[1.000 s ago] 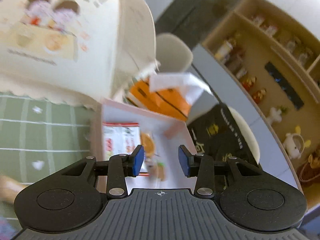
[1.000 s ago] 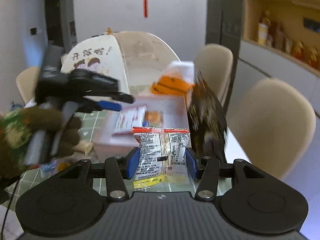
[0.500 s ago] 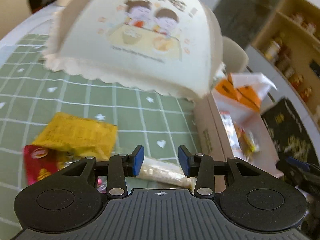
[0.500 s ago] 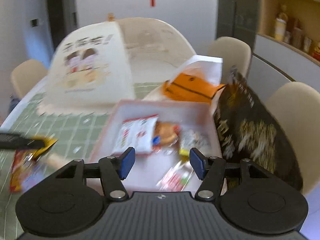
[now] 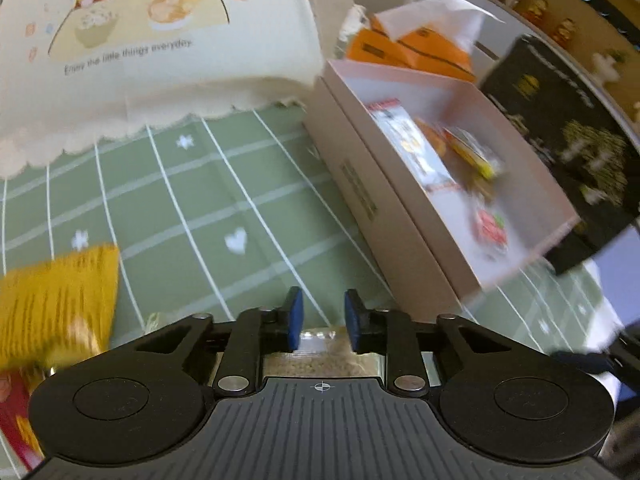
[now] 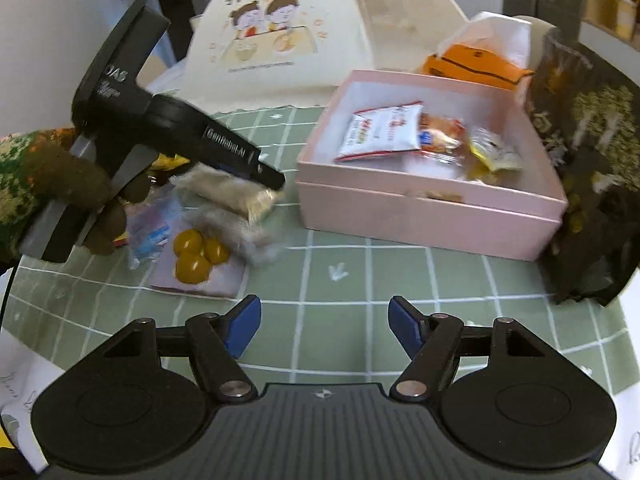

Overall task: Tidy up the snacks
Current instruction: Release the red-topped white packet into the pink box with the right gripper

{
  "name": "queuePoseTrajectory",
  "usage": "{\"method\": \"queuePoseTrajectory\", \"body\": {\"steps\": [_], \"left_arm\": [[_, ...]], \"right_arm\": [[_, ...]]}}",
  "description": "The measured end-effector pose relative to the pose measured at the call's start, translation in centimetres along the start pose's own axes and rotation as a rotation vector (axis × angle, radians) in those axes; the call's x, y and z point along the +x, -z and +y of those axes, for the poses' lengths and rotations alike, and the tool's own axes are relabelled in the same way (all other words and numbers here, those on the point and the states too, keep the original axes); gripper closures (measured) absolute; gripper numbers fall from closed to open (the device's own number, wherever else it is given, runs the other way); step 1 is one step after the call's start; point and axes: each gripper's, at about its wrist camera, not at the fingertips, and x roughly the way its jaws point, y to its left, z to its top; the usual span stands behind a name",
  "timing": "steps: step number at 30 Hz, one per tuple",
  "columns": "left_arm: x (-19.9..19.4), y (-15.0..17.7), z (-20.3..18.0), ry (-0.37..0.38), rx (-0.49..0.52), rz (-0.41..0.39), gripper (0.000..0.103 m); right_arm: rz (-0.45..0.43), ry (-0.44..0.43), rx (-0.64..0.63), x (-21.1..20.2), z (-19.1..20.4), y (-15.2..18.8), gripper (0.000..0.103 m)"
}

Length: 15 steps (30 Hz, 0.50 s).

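A pink box (image 6: 436,204) stands on the green checked mat and holds several snack packets, among them a white and red one (image 6: 380,132). It also shows in the left wrist view (image 5: 404,208). My left gripper (image 5: 320,320) hangs low over a beige grain bar packet (image 5: 320,360) that lies under its fingers; its jaws stand slightly apart. From the right wrist view the left gripper (image 6: 264,172) touches that beige packet (image 6: 228,192). My right gripper (image 6: 324,324) is open and empty above the mat, in front of the box.
Loose snacks lie left of the box: a packet with yellow rounds (image 6: 196,256), a yellow packet (image 5: 52,304), a red one (image 5: 12,412). A cream food cover (image 6: 288,40) stands behind. An orange bag (image 6: 476,64) and a black bag (image 6: 588,160) flank the box.
My right gripper let its snack packet go into the box and pulled back, wide open. My left gripper swung from the box to the loose snacks and came down over the beige packet.
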Motion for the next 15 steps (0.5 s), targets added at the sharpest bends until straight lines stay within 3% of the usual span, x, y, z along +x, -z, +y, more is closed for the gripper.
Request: {"method": "queuePoseTrajectory", "body": {"steps": [3, 6, 11, 15], "left_arm": [[-1.4, 2.2, 0.8, 0.067, -0.068, 0.016, 0.080], [-2.6, 4.0, 2.0, 0.086, -0.158, 0.017, 0.081], [-7.5, 6.4, 3.9, 0.037, -0.317, -0.155, 0.081], [-11.5, 8.0, 4.4, -0.029, -0.400, -0.234, 0.080]], "right_arm": [[0.002, -0.054, -0.031, 0.9, 0.6, -0.9, 0.031], [0.024, -0.149, -0.074, 2.4, 1.6, -1.6, 0.029], [0.093, -0.270, -0.121, 5.3, 4.3, -2.3, 0.029], [0.075, -0.293, -0.152, 6.0, 6.4, -2.9, 0.029]]}}
